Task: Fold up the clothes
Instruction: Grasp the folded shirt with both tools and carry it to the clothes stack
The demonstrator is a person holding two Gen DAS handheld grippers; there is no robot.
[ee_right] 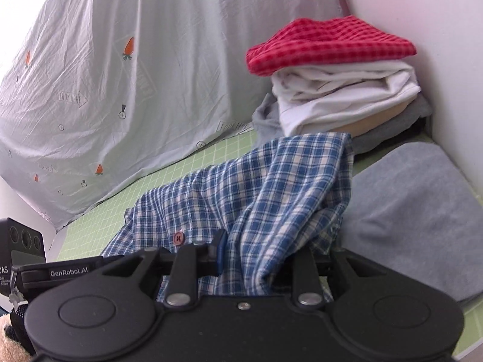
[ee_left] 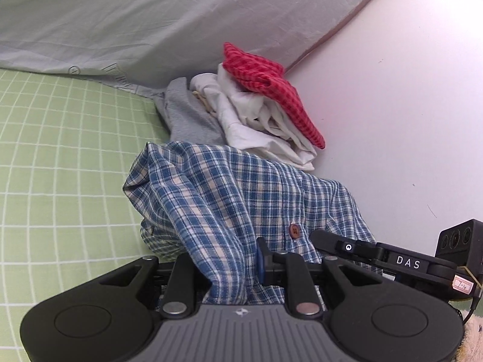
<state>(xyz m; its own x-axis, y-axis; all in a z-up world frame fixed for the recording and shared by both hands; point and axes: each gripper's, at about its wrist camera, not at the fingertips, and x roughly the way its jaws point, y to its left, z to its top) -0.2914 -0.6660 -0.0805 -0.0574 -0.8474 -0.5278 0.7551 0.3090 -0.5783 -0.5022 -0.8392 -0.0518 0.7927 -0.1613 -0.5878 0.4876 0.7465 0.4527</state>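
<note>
Here both grippers, left (ee_left: 232,267) and right (ee_right: 250,264), pinched the shirt (ee_left: 229,193) in their jaws, with the pile (ee_left: 262,105) straight ahead on the bed (ee_left: 60,138).

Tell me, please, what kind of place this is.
Probably a bed in a bedroom: a green checked sheet, a pale printed quilt bunched against the white wall, and a stack of folded clothes.

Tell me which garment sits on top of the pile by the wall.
The red checked cloth. It lies over the white folded garment, with grey ones beneath. The blue plaid shirt is not on the pile; both grippers hold it.
</note>
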